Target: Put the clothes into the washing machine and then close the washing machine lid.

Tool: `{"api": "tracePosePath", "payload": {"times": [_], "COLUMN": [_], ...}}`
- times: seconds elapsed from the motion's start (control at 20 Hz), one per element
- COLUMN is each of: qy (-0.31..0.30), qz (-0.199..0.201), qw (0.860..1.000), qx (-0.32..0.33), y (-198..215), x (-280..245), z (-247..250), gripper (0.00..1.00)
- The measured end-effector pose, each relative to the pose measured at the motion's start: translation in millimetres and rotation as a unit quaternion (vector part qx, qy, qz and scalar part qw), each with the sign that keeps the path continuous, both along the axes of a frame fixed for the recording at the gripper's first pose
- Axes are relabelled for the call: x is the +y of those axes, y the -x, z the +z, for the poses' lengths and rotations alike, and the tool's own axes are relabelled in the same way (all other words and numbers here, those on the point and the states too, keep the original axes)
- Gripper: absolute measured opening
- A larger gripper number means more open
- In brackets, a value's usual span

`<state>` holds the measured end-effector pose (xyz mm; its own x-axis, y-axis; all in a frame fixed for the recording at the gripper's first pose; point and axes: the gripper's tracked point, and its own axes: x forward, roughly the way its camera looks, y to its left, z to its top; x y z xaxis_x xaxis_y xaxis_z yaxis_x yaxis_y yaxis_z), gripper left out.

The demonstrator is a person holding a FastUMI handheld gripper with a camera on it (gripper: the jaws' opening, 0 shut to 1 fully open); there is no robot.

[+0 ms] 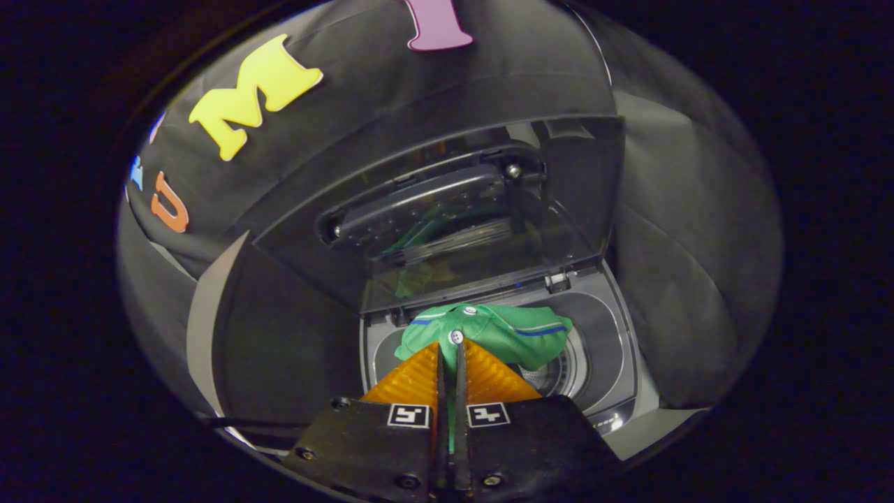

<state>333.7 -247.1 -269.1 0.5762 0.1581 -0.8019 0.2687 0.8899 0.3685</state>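
The gripper (450,349) has its two fingers pressed nearly together, with only a thin slit left between them, and a fold of the green shirt (489,335) is pinched in that slit — a strip of green cloth shows down between the fingers. The shirt has blue and pale stripes and small white buttons (455,337), one of them right at the fingertips. Most of the cloth bunches just ahead of the fingers, hanging over the round opening of the washing machine (614,363), whose metal drum (555,374) shows below the shirt to the right. The see-through lid (447,209) stands raised at the far side of the machine — tilted up, with the shirt dimly mirrored in it. Black cloth hangs behind and to both sides.
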Motion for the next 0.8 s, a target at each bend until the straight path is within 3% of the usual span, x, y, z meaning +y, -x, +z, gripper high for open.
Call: {"api": "tracePosePath", "payload": {"times": [0.35,0.8], "qy": [0.043,0.068], "qz": [0.007,-0.024], "qw": [0.999,0.996], "qx": [0.018,0.049], "y": [-4,10], "x": [0,0], "z": [-53,-106], "gripper": [0.07,0.09]}}
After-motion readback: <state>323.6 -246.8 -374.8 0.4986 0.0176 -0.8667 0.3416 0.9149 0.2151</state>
